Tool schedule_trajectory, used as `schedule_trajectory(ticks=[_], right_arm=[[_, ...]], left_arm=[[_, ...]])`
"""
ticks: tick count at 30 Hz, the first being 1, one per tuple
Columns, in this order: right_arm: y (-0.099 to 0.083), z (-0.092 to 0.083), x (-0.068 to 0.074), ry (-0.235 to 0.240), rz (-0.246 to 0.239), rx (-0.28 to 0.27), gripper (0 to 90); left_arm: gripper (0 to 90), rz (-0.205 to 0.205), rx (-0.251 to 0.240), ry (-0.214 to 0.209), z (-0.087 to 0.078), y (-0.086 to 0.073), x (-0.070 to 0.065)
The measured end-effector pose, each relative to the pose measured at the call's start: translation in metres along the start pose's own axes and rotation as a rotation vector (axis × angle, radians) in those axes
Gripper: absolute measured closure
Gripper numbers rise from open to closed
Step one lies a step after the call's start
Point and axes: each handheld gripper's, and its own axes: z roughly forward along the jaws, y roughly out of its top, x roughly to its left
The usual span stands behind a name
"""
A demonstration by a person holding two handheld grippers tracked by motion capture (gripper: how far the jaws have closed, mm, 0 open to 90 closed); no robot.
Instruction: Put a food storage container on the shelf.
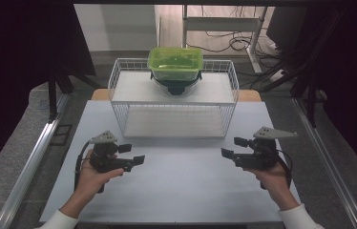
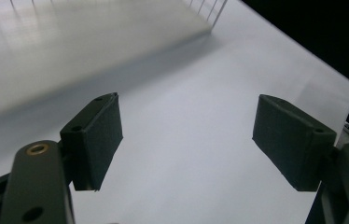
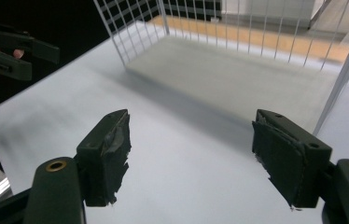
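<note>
Hovering low over the white table, the left gripper and right gripper point inward, jaws wide, holding nothing. Beyond them a wire rack carries a green-lidded container.

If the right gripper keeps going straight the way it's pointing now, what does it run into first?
Probably the white tabletop: the right gripper, jaws open and empty, angles down at bare table short of the wire rack. If the line runs shallower than it looks, it would reach the rack's open lower shelf instead.
</note>
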Motion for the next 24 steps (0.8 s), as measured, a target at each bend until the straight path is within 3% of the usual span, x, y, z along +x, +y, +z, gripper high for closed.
schedule_trajectory(ticks=[3,9,24], right_arm=[[-0.016,0.006,0.0,0.002,0.02,0.02,27.9],[-0.045,0.021,-0.003,-0.014,0.021,0.107,27.9],[-0.05,0.02,-0.006,-0.044,0.017,0.087,23.9]], left_arm=[[23.4,-0.012,0.024,0.007,0.004,-0.013,0.002],[23.4,0.01,0.064,0.034,0.01,-0.03,-0.002],[23.4,-0.001,0.063,0.052,0.013,-0.033,0.002]])
